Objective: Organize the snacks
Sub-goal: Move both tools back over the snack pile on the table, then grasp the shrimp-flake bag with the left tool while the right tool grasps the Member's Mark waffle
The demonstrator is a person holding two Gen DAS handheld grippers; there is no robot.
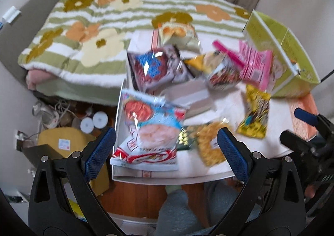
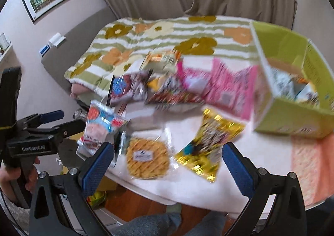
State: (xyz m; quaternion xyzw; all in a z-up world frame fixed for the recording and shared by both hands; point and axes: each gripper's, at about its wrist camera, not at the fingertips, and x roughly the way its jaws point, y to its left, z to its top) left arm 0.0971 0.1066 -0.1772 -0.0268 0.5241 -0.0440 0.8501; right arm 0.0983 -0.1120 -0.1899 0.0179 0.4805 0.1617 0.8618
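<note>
Several snack packs lie scattered on a small white table. In the left wrist view my left gripper is open above a red, white and blue shrimp-cracker bag, touching nothing. A round waffle pack and a yellow foil pack lie below my right gripper, which is also open and holds nothing. Pink packs lean beside a green cardboard box that has some packs inside. The right gripper shows at the right edge of the left wrist view.
A bed with a green striped flower quilt lies behind the table. Cables, white rolls and a yellow bag clutter the floor at the left. A person's knees are under the table's near edge. Both views are motion-blurred.
</note>
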